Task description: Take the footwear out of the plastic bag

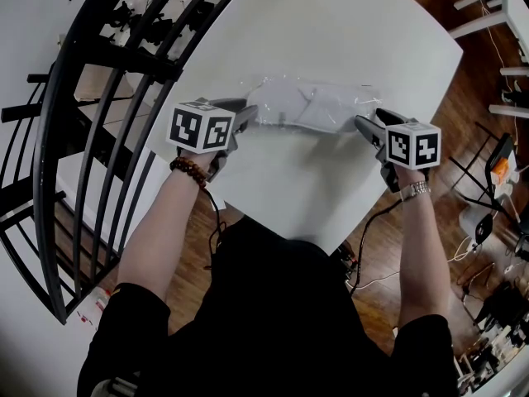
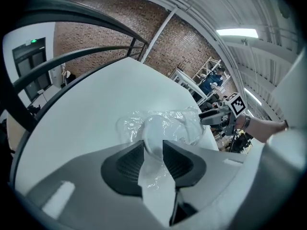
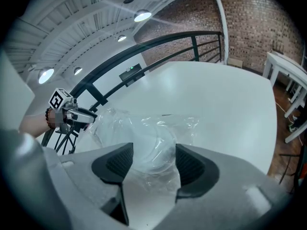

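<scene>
White table (image 1: 331, 23), black railing (image 1: 124, 98) curving along its left side; plastic bag (image 1: 310, 106) lies flat across the table's near middle, between the two grippers. We make out the footwear (image 1: 289, 107) as a pale shape inside the clear film, not out of it. Left gripper (image 1: 248, 116) at the bag's left end; in its own view the fingers are drawn close and clamped on a gathered strip of the bag (image 2: 168, 126). Right gripper (image 1: 364, 125) at the bag's right end; in its own view the fingers stand well apart, the bag (image 3: 144, 128) lying between them, and we see no pad pressing it.
</scene>
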Demonstrator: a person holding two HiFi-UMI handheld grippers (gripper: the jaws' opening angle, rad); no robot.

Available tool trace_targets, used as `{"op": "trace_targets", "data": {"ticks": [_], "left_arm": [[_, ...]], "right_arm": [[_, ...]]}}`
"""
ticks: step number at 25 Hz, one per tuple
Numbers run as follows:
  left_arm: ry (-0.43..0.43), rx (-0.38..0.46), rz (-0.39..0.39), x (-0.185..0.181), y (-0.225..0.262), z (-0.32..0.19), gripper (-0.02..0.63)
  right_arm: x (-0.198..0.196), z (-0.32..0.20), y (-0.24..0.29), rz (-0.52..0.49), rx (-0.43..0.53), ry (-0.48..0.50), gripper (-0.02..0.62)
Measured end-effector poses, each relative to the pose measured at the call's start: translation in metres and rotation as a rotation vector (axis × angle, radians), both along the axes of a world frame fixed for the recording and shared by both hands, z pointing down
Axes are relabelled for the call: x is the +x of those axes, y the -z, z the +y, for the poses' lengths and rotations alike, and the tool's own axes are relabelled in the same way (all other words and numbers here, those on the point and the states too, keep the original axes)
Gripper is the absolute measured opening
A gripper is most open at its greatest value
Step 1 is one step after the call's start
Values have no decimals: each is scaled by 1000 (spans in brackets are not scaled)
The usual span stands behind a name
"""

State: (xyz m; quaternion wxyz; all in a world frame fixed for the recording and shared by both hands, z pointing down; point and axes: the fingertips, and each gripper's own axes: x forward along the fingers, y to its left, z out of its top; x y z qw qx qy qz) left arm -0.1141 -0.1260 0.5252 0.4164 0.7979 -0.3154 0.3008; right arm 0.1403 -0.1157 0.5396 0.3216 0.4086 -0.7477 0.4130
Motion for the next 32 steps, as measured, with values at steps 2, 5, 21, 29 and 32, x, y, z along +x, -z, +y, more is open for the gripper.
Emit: {"op": "trace_targets", "data": {"ticks": [2, 5, 21, 29, 32], "left_arm": [[31, 0, 55, -2, 5, -2, 115], [111, -19, 190, -5, 14, -7, 97], [217, -228, 703, 16, 38, 0, 61], [197, -218, 670, 13, 37, 2, 49], [215, -237, 697, 14, 40, 3, 49]], "right_arm": [[-1, 1, 1, -1, 3, 3, 262], [-3, 3, 2, -2, 7, 8, 262], [-4, 3, -1, 27, 1, 40, 258], [1, 1, 3, 1, 14, 11, 236], [2, 1, 6, -22, 19, -1, 229]]}}
